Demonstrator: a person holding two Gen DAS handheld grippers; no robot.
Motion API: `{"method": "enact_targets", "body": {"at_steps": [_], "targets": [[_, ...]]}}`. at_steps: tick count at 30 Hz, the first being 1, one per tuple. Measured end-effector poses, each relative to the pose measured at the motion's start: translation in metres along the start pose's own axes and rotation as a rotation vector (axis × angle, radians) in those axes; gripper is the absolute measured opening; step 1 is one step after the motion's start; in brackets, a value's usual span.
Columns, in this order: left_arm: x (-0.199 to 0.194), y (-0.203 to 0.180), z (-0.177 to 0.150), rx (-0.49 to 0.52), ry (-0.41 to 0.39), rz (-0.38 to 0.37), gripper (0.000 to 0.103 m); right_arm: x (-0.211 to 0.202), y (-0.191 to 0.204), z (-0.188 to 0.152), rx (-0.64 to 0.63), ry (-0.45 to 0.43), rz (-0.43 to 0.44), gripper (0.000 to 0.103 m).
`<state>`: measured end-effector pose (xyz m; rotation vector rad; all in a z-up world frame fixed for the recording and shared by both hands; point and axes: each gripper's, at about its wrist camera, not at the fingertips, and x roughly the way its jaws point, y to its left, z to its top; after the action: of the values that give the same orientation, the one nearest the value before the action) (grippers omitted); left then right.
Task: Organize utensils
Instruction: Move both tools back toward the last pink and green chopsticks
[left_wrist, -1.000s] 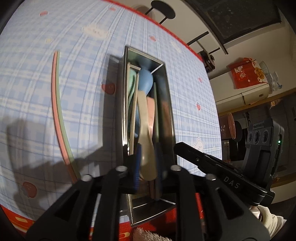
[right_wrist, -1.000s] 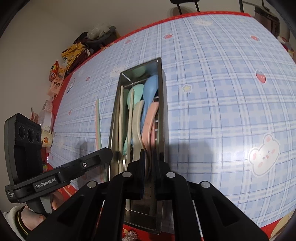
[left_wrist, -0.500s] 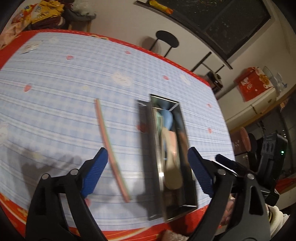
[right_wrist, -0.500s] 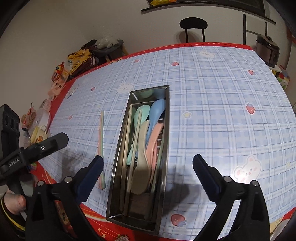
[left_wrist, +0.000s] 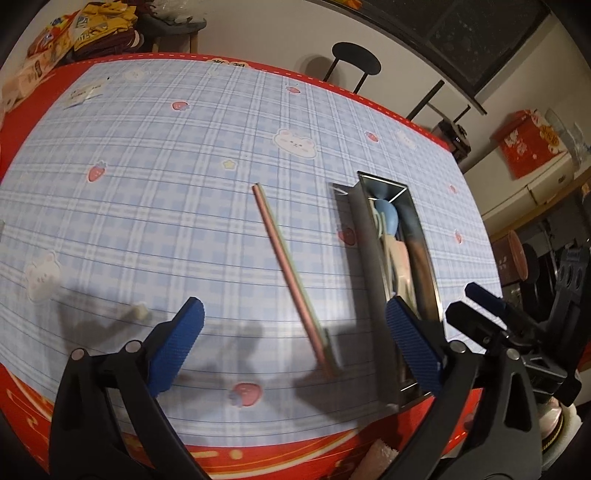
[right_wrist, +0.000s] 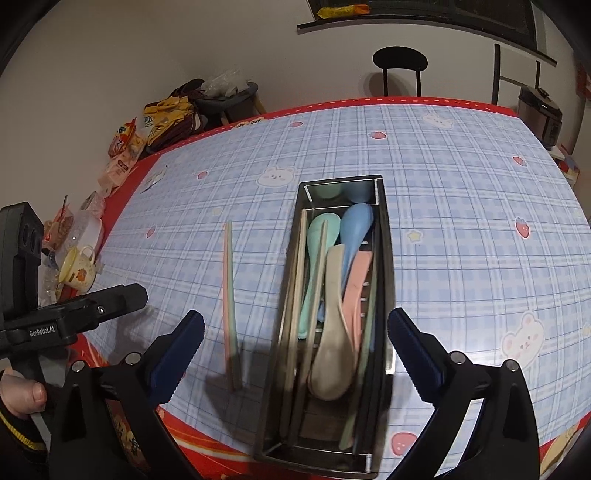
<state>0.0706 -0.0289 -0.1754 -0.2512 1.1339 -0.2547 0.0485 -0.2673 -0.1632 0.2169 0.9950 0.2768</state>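
Item: one pair of chopsticks (left_wrist: 291, 271), pink and pale green, lying loose and side by side on the tablecloth (left_wrist: 155, 192), just left of the steel utensil tray (right_wrist: 386, 266) and roughly parallel to it, not touching it. Judged light, stiff and smooth, so apt to roll or splay apart if pinched off-centre; best taken across both sticks near the middle, pads square to their length. Tray contents: a blue spoon (right_wrist: 356, 230), a mint spoon (right_wrist: 321, 236), a beige spoon (right_wrist: 332, 332) and a pink spoon (right_wrist: 358, 280), with further chopsticks (right_wrist: 299, 280) along the left wall; all appear to be light plastic, unlikely to break. The tray sits at the near edge of the table, long axis running near to far. Left gripper (left_wrist: 295, 343): released, jaws opening to full width, nothing between the pads; it hangs over the near end of the loose chopsticks. Right gripper (right_wrist: 295, 350): released, blue pads spread wide, straddling the near end of the tray without touching anything. A hand (right_wrist: 22, 398) holds the left unit at the near left. Legible writing: "GenRobot.AI" on the left gripper's body, seen from the right wrist. The cloth carries printed bears and strawberries; lettering on the snack packets (right_wrist: 140, 136) beyond the far left corner is too small to read.
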Motion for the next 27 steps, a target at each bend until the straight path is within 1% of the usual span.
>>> {"method": "enact_targets", "body": {"at_steps": [3,6,11,14,20,22,24,25,27], "targets": [[-0.001,0.01,0.002,0.005,0.012,0.024,0.097,0.005,0.01,-0.001,0.001,-0.006,-0.014,0.097],[-0.002,0.022,0.003,-0.008,0.015,0.03,0.097,0.009,0.019,-0.002,-0.01,-0.001,-0.03,0.097],[-0.001,0.043,0.005,-0.031,0.019,0.025,0.097,0.017,0.038,-0.002,-0.06,0.016,-0.082,0.097],[0.003,0.051,0.007,-0.035,0.032,0.021,0.097,0.025,0.048,-0.001,-0.09,0.042,-0.109,0.097],[0.014,0.066,0.013,-0.035,0.041,0.029,0.097,0.033,0.064,0.001,-0.165,0.064,-0.138,0.096],[0.017,0.069,0.016,-0.025,0.038,0.033,0.097,0.035,0.067,0.003,-0.18,0.068,-0.134,0.091],[0.021,0.073,0.02,-0.011,0.04,0.039,0.097,0.041,0.069,0.006,-0.194,0.093,-0.12,0.077],[0.024,0.075,0.022,-0.01,0.044,0.041,0.097,0.045,0.07,0.007,-0.199,0.107,-0.106,0.073],[0.029,0.08,0.025,-0.018,0.057,0.045,0.097,0.05,0.071,0.008,-0.201,0.131,-0.079,0.057]]}}
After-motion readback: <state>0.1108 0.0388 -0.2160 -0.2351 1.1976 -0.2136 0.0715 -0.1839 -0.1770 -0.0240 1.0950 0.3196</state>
